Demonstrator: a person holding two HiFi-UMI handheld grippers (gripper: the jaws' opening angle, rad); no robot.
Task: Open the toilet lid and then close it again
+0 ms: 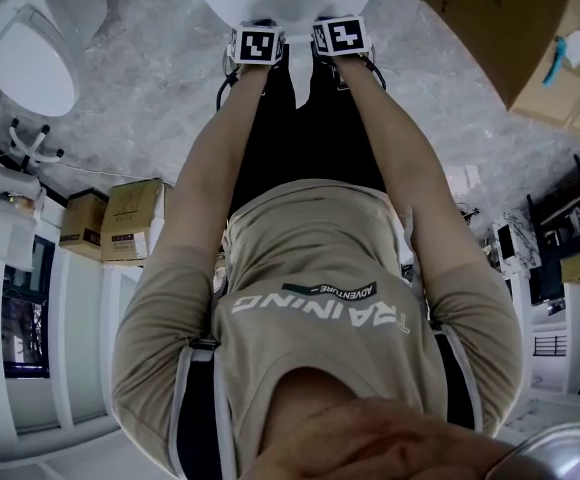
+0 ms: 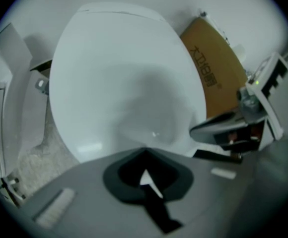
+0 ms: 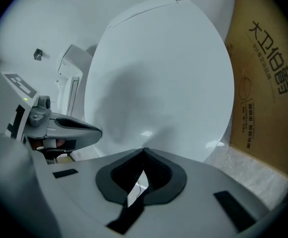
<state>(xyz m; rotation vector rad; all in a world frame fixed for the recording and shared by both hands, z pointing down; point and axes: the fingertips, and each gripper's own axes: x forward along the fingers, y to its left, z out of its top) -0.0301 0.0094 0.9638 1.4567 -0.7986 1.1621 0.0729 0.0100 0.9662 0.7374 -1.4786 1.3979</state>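
The toilet lid lay down over the bowl, so I judged that the opening step was in hand but not yet begun. The left gripper and the right gripper stood side by side at the lid's front edge. Each had its jaws together and held nothing. I could not tell if they touched the lid. Next, the tips should catch under that front edge and lift it.

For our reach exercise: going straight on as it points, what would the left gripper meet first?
Probably the white toilet lid, directly ahead of the left gripper; how near is unclear.
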